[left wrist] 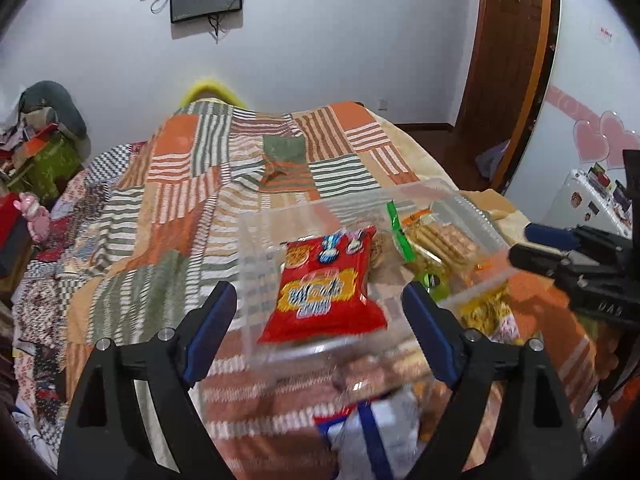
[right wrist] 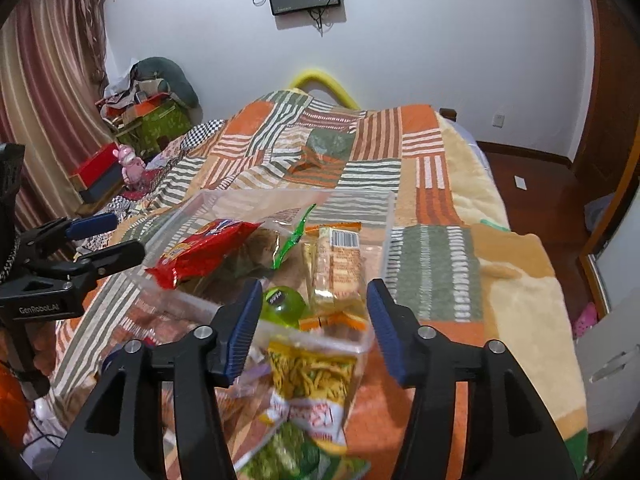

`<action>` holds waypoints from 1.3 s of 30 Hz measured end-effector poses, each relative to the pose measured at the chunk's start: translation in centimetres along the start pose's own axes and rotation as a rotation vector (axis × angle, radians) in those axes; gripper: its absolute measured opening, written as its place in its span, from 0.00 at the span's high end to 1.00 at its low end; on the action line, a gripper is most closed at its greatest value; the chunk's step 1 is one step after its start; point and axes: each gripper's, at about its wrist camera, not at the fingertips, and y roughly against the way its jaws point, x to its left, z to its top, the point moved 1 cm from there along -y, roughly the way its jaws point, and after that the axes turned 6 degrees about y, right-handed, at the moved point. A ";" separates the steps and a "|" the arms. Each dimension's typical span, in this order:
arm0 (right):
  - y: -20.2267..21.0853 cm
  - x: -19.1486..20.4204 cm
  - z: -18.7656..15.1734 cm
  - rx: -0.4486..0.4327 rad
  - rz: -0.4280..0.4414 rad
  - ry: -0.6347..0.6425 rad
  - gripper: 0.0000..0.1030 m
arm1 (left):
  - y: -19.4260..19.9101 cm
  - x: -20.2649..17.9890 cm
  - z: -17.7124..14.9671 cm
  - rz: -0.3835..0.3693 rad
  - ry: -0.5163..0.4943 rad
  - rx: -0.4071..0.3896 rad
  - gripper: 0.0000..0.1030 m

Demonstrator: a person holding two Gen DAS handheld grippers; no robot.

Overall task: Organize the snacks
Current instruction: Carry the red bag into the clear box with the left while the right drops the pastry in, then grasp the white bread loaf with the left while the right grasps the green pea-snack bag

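Both grippers are open and hold nothing. The red bag point(left wrist: 326, 286) lies in the clear box point(left wrist: 256, 240), just ahead of our left gripper point(left wrist: 320, 334). Our right gripper point(right wrist: 312, 332) hangs above the yellow bag point(right wrist: 312, 368) on the bed point(right wrist: 500, 280); we should lower it straight and close on the bag's middle.

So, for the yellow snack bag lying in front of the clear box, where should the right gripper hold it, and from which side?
Grip the yellow snack bag across its flat middle, coming from above. It lies flat on the blanket, just outside the clear box, and the open right gripper already hangs over it, so I think a straight drop works best.
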 end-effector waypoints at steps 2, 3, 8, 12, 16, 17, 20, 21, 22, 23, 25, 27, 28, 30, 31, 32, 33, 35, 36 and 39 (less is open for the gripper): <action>0.8 -0.1 -0.6 -0.005 0.000 -0.010 0.46 | 1.3 0.1 -1.0 0.018 -0.001 -0.010 0.13; 1.2 -0.2 -1.0 -0.006 0.000 -0.016 0.45 | 1.7 0.2 -1.4 0.022 0.001 -0.011 0.12; 2.8 -0.3 -3.4 0.006 -0.036 -0.018 0.40 | 3.5 0.9 -4.1 0.009 0.041 0.023 0.11; 3.8 -0.2 -5.1 0.024 -0.054 -0.018 0.40 | 4.4 0.8 -6.1 0.001 0.069 0.045 0.10; 5.0 -0.4 -6.9 0.031 -0.053 -0.051 0.40 | 4.8 0.3 -7.8 -0.021 0.098 0.075 0.10; 5.1 -0.4 -7.1 0.033 -0.049 -0.057 0.40 | 4.8 0.1 -8.3 -0.033 0.105 0.089 0.10; 5.6 -0.5 -7.9 0.036 -0.050 -0.066 0.39 | 4.6 -0.7 -9.4 -0.056 0.105 0.122 0.10; 5.6 -0.5 -8.1 0.039 -0.050 -0.068 0.39 | 4.6 -1.0 -9.8 -0.056 0.099 0.130 0.10; 5.6 -0.5 -8.2 0.042 -0.048 -0.070 0.39 | 4.6 -1.4 -10.1 -0.058 0.094 0.133 0.10; 5.6 -0.5 -8.4 0.046 -0.048 -0.073 0.39 | 4.6 -1.7 -10.4 -0.062 0.092 0.139 0.10; 5.6 -0.3 -8.9 0.052 -0.048 -0.074 0.39 | 4.3 -2.3 -11.1 -0.073 0.090 0.159 0.10; 5.6 0.0 -9.4 0.059 -0.050 -0.075 0.39 | 3.9 -2.8 -12.0 -0.083 0.092 0.178 0.10; 5.6 0.1 -9.5 0.062 -0.048 -0.076 0.39 | 3.7 -3.0 -12.5 -0.088 0.096 0.189 0.10; 5.3 0.2 -9.7 0.069 -0.041 -0.076 0.39 | 3.2 -3.3 -13.2 -0.089 0.099 0.208 0.10; 5.2 0.3 -9.8 0.072 -0.040 -0.075 0.38 | 2.8 -3.4 -13.5 -0.089 0.099 0.216 0.10; 5.1 0.4 -9.9 0.075 -0.041 -0.074 0.38 | 2.6 -3.5 -13.8 -0.089 0.099 0.225 0.10; 5.0 0.5 -9.9 0.078 -0.039 -0.073 0.37 | 2.3 -3.5 -14.0 -0.083 0.098 0.229 0.10; 4.6 0.7 -9.9 0.081 -0.038 -0.067 0.36 | 1.9 -3.3 -14.4 -0.053 0.092 0.229 0.10; 4.4 0.8 -9.9 0.083 -0.040 -0.064 0.34 | 1.8 -3.2 -14.5 -0.046 0.091 0.228 0.10; 3.5 1.0 -9.7 0.094 -0.034 -0.066 0.33 | 1.4 -2.2 -14.7 -0.054 0.123 0.230 0.13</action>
